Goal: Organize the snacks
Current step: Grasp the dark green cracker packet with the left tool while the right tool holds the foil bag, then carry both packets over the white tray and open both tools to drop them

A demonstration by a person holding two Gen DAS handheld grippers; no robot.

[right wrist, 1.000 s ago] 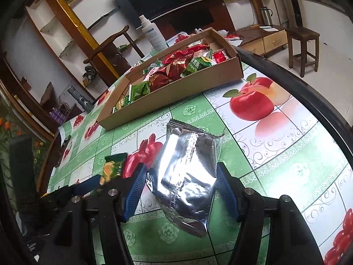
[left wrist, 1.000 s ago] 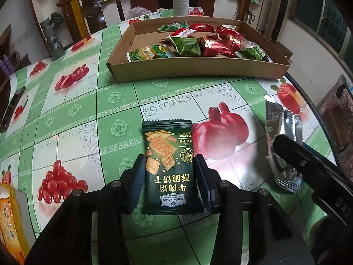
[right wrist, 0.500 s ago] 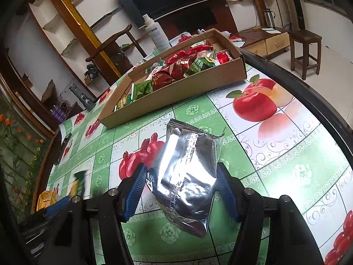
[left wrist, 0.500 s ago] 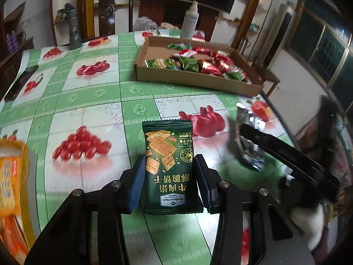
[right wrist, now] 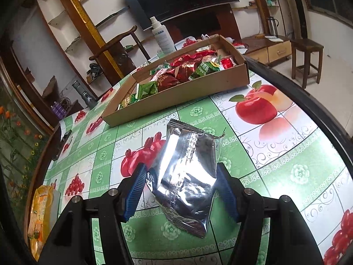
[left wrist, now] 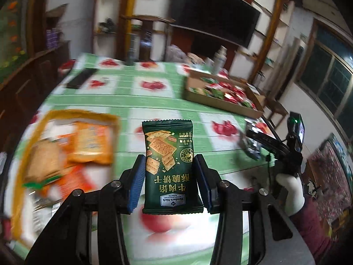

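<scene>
Left gripper (left wrist: 169, 172), clenched on a dark green foil cracker packet (left wrist: 168, 165): the blue ribbed pads press the packet's two long edges, its long axis running straight forward along the fingers, printed face up, held clear of the green fruit-patterned tablecloth (left wrist: 154, 101). To the left of this packet, blurred in the left wrist view, lies an orange open-topped bag of orange snack packs (left wrist: 66, 145); by judgement this is the nearer destination for the left gripper, while the shallow brown cardboard tray of red and green snack packets (left wrist: 220, 101) stands well apart to the front right.

Right gripper (right wrist: 182, 176), clenched on a silver foil snack packet (right wrist: 187, 172): the packet sits between the blue pads, tilted, its long axis leaning forward and slightly left, its crimped lower end hanging toward the camera. The cardboard tray (right wrist: 176, 97) lies straight ahead of this gripper, its near long wall facing it, so the right gripper is the nearer one to the tray. The orange bag (right wrist: 40, 212) shows at the far left table edge. A white spray bottle (right wrist: 162, 37) stands behind the tray.
</scene>
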